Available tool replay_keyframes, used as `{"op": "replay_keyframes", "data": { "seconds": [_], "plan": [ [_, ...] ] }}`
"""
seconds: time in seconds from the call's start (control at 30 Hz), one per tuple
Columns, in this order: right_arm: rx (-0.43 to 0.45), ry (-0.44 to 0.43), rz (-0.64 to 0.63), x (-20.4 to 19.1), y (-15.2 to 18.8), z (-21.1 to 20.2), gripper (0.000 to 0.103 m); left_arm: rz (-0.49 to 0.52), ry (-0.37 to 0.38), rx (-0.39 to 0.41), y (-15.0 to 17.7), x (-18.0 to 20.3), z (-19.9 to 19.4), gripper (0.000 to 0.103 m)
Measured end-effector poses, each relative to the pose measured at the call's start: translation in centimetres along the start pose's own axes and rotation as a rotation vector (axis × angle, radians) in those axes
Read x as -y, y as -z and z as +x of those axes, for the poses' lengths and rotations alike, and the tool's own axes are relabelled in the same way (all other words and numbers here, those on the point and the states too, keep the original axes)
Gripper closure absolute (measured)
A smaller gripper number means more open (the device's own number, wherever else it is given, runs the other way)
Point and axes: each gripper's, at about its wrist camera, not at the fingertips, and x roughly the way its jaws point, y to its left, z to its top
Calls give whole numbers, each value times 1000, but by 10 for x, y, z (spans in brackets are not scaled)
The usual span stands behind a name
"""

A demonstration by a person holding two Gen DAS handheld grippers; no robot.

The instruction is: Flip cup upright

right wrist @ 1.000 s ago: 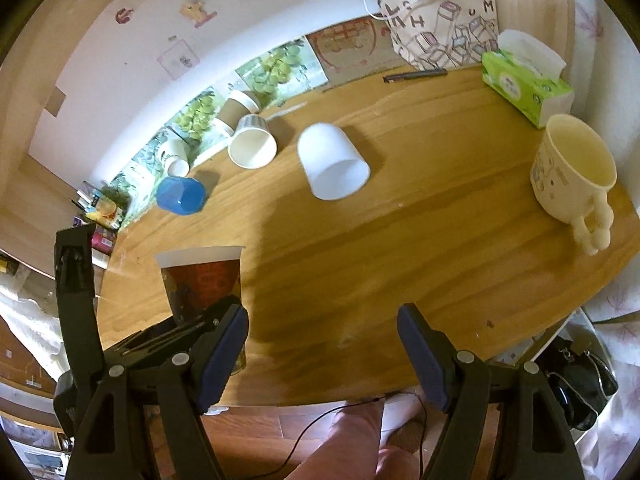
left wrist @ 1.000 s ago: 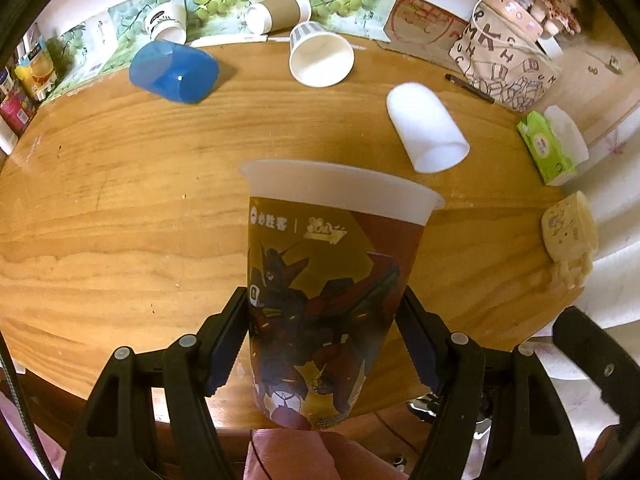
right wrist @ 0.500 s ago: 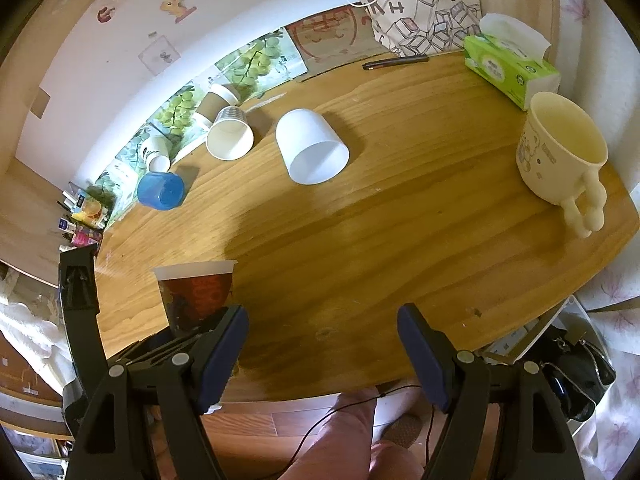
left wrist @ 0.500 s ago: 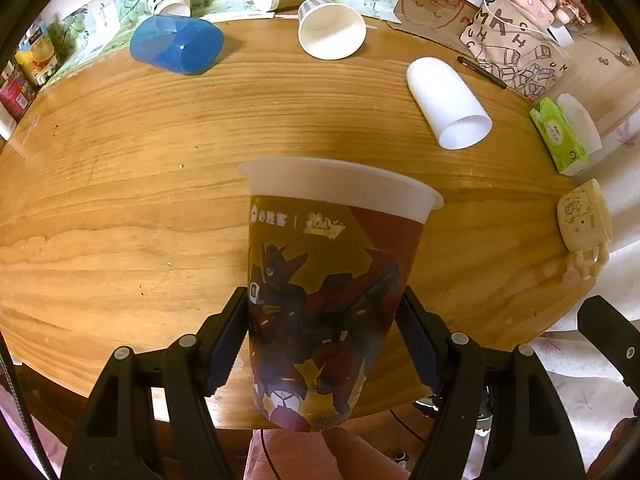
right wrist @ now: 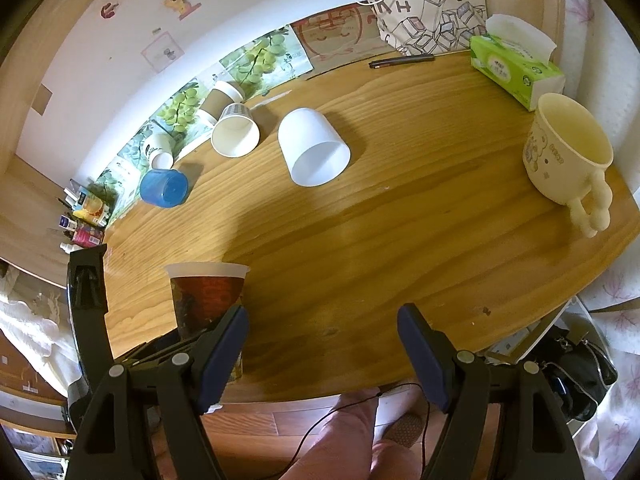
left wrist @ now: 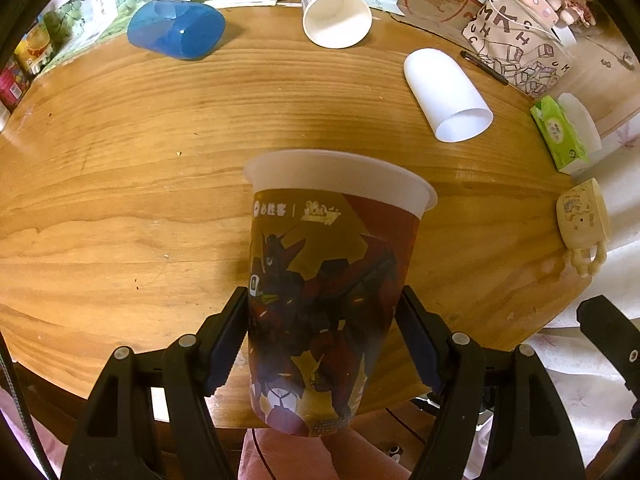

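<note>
Left wrist view: the left tongs [left wrist: 322, 332] clamp the printed cup [left wrist: 328, 280] by its lower body, one pad on each side, rim up and base toward the camera. The cup is upright, or nearly so, and appears to hang at the near edge of the wooden table [left wrist: 120, 200], its base seeming to overhang that edge; whether it touches the wood cannot be told. The low grip keeps the rim free and the cup steady, which suits setting it down on its base.

Ahead of the left tongs, well apart from the held cup, several cups lie on their sides: a white cup [left wrist: 446, 94] ahead and to the right, a paper cup [left wrist: 336, 20] straight ahead, a blue cup [left wrist: 176, 34] ahead and to the left. These probably await the same turning.

Right wrist view: the right tongs [right wrist: 322, 354] stand wide and hold nothing, their pads well apart over the near table edge. The printed cup appears just beyond the left pad. A cream mug [right wrist: 568, 152] stands upright far to the right, beside a green tissue pack [right wrist: 516, 68]. The idle tongs are likely kept clear so that the placing is unobstructed.
</note>
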Motion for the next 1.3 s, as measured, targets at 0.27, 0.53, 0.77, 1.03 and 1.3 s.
{"op": "replay_keyframes", "data": {
  "seconds": [0.27, 0.53, 0.77, 1.03, 1.3],
  "plan": [
    [3, 4, 16, 1, 3, -2, 25, 15, 25, -12, -3, -1, 0, 27],
    [12, 7, 30, 3, 6, -6, 25, 43, 39, -19, -5, 3, -1, 27],
    [9, -4, 31, 3, 4, -11, 25, 57, 45, -20, -7, 4, -8, 26],
    [18, -34, 31, -2, 6, -23, 25, 78, 51, 12, -5, 8, -28, 26],
    [37, -60, 39, -2, 17, -34, 25, 98, 35, 58, -3, 5, -41, 26]
  ]
}}
